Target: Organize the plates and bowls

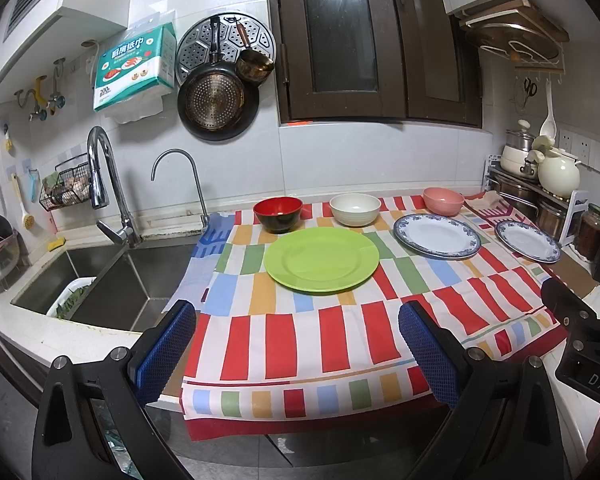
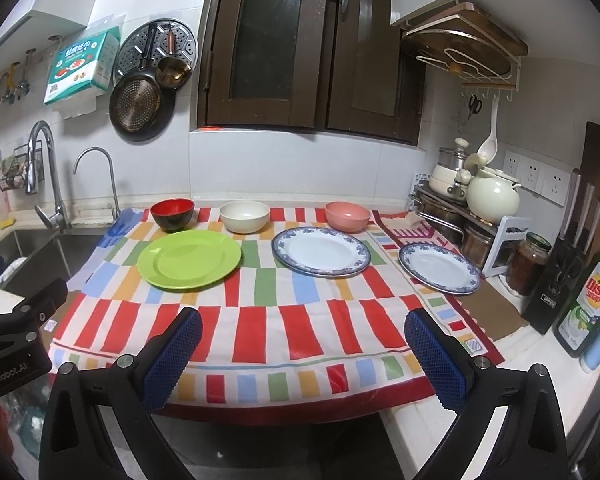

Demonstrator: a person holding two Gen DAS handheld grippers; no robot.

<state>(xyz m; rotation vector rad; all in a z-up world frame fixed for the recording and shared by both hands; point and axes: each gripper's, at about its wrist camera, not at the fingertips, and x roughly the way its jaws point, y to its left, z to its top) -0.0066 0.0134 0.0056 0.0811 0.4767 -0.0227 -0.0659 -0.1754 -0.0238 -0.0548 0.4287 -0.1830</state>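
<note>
On a striped cloth (image 1: 340,332) lie a green plate (image 1: 321,259) (image 2: 189,259) and two blue-rimmed white plates, one in the middle (image 1: 437,236) (image 2: 321,251) and a smaller one to the right (image 1: 527,241) (image 2: 439,268). Behind them stand a red-and-black bowl (image 1: 278,214) (image 2: 172,213), a cream bowl (image 1: 355,209) (image 2: 245,216) and a pink bowl (image 1: 443,201) (image 2: 347,215). My left gripper (image 1: 298,344) and right gripper (image 2: 303,348) are both open and empty, held above the cloth's near edge, apart from all dishes.
A sink (image 1: 112,280) with two taps (image 1: 104,184) lies left of the cloth. A rack with pots and a cream kettle (image 2: 492,196) stands at the right, with a jar (image 2: 530,264), knife block (image 2: 560,276) and dish soap bottle (image 2: 588,300). Pans (image 1: 216,100) hang on the wall.
</note>
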